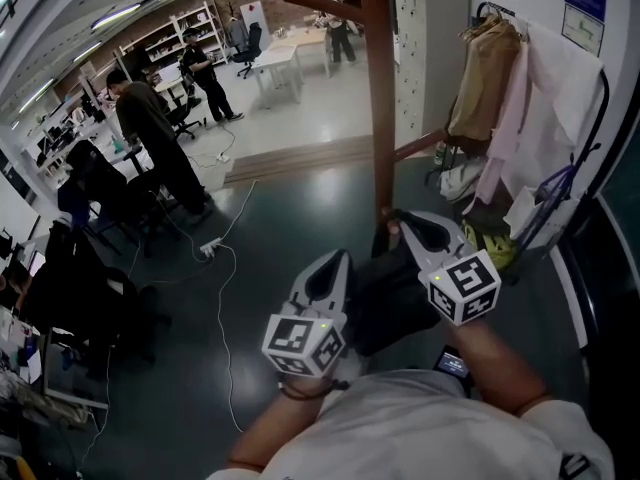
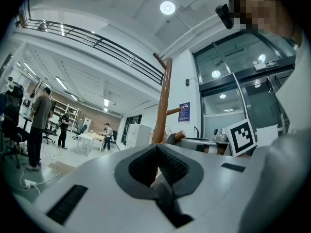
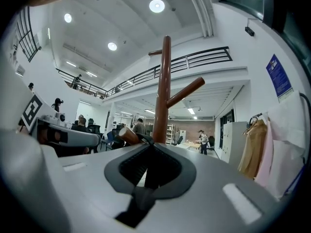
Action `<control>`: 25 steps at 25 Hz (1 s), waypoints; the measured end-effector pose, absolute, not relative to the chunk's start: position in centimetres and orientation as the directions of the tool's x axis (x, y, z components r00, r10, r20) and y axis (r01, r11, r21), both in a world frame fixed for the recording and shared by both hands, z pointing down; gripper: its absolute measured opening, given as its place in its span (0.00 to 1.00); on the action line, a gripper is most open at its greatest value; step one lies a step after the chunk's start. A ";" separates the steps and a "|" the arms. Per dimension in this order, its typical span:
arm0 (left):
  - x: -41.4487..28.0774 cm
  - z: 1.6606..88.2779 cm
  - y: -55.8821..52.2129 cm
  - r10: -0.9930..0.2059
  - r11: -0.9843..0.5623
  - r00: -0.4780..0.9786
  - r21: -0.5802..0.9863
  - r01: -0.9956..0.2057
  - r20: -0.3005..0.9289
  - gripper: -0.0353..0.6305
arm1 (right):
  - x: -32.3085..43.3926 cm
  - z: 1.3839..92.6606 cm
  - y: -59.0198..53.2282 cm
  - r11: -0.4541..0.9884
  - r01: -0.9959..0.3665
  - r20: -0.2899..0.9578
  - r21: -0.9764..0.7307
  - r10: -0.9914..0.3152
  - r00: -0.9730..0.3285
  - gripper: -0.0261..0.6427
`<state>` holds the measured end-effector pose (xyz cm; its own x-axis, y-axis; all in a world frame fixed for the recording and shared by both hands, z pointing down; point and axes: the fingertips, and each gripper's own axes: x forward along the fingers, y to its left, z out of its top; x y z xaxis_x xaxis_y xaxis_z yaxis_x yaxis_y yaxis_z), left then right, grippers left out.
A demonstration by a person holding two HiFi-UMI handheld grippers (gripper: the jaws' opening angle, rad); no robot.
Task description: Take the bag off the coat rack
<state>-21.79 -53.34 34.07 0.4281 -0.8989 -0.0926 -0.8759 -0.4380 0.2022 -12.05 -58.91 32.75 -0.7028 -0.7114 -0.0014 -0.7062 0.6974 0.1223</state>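
My left gripper [image 1: 338, 260] was closed on nothing; my right gripper [image 1: 395, 224] seemed shut on the strap [image 3: 140, 139] of the black bag [image 1: 385, 303]; it hung from the coat rack [image 1: 377, 88], on a low peg; soft, probably light, best lifted by that strap.

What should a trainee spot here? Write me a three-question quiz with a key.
1. True or false: the coat rack has a white pole.
2. In the head view, which gripper sits nearer that pole: (A) left gripper, (B) right gripper?
3. Fill in: in the right gripper view, a black ___ lies over the peg.
Key: 1 false, it is brown; 2 B; 3 strap.
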 end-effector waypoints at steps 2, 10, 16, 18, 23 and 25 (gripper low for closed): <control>-21.9 33.8 -52.6 -0.897 -0.442 0.432 0.203 -0.873 -0.096 0.06 | -12.0 32.3 -58.2 0.692 -0.711 -0.009 0.124 -0.716 -0.698 0.08; -22.7 33.1 -49.8 -0.884 -0.468 0.455 0.192 -0.863 -0.109 0.06 | -12.1 31.2 -55.1 0.664 -0.737 -0.036 0.127 -0.739 -0.672 0.08; -22.9 33.3 -48.3 -0.877 -0.480 0.469 0.190 -0.856 -0.103 0.06 | -11.8 31.5 -53.4 0.651 -0.753 -0.042 0.094 -0.753 -0.657 0.08; -23.1 33.7 -47.6 -0.874 -0.485 0.476 0.193 -0.853 -0.094 0.06 | -11.6 31.9 -52.5 0.641 -0.763 -0.041 0.078 -0.763 -0.645 0.08; -23.7 34.5 -46.6 -0.870 -0.492 0.487 0.205 -0.846 -0.078 0.06 | -11.4 32.6 -51.3 0.625 -0.779 -0.048 0.047 -0.778 -0.627 0.08; -23.8 35.0 -46.4 -0.869 -0.493 0.490 0.211 -0.844 -0.070 0.06 | -11.1 33.0 -50.9 0.622 -0.783 -0.049 0.029 -0.781 -0.622 0.08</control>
<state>-23.76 -46.40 34.96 0.4900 -0.8689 -0.0703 -0.8440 -0.4930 0.2111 -11.09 -50.95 32.98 -0.6221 -0.7814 -0.0493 -0.7829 0.6215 0.0287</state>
